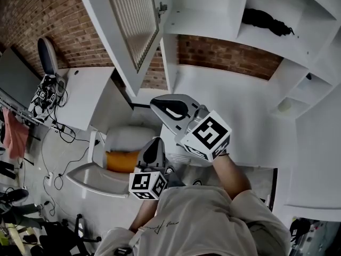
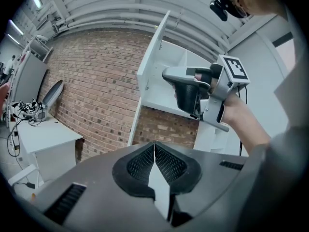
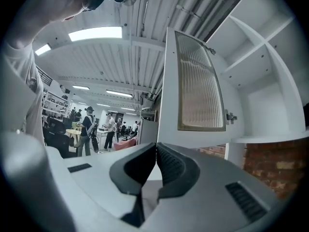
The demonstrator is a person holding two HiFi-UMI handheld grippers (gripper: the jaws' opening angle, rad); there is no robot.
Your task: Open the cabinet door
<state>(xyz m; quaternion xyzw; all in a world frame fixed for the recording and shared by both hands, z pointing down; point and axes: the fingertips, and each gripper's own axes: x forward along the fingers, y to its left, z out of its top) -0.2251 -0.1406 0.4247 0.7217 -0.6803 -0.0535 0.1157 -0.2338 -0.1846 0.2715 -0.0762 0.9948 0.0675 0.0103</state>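
The cabinet door [image 1: 128,20] hangs at the upper left corner of the white cabinet [image 1: 210,23], already swung well out from the opening, so the shelves behind it lie bare; a dark thing [image 1: 266,21] rests on the upper right shelf. I judge the opening as good as done, with at most a little more swing or a withdrawal left. The door is tall and narrow, its long axis upright. In the right gripper view its ribbed glass panel [image 3: 199,83] and inner face are turned towards the camera, the hinge [image 3: 231,116] at its right edge beside the cabinet wall and the free edge pointing out into the room. The right gripper [image 3: 155,153] is level in front of the door's lower part, jaws closed together with nothing between them and not touching the door. The left gripper [image 2: 154,151] is lower and nearer the person, jaws likewise closed on nothing, facing the brick wall [image 2: 96,91] below the cabinet.
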